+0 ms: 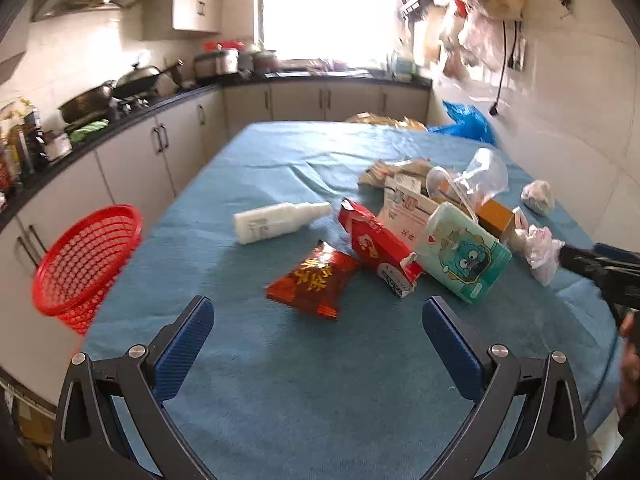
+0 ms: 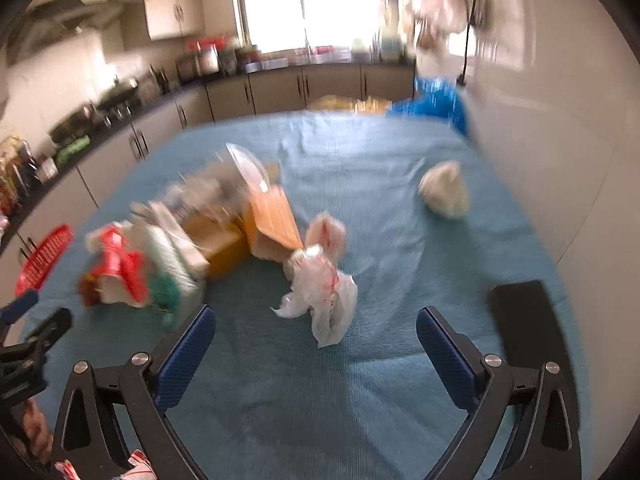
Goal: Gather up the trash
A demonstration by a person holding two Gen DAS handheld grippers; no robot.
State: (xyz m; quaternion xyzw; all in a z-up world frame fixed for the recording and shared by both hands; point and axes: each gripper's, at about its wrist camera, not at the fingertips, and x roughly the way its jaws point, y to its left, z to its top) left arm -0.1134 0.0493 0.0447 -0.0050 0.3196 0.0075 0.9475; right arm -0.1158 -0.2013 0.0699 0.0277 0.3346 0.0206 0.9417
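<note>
1. Trash lies heaped mid-table on the blue tablecloth: a red snack packet, white bottle, red carton and tissue pack.
2. Left gripper hangs spread wide and empty, just short of the snack packet.
3. Right gripper is likewise agape, a crumpled plastic bag between its fingertips, contact unclear.
4. Red basket sits at the table's left edge.

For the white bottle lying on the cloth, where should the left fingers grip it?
Grip the white bottle across its wide body, coming from above. It lies flat on its side with its neck pointing right, and the body's long sides are free of the red bag.
</note>
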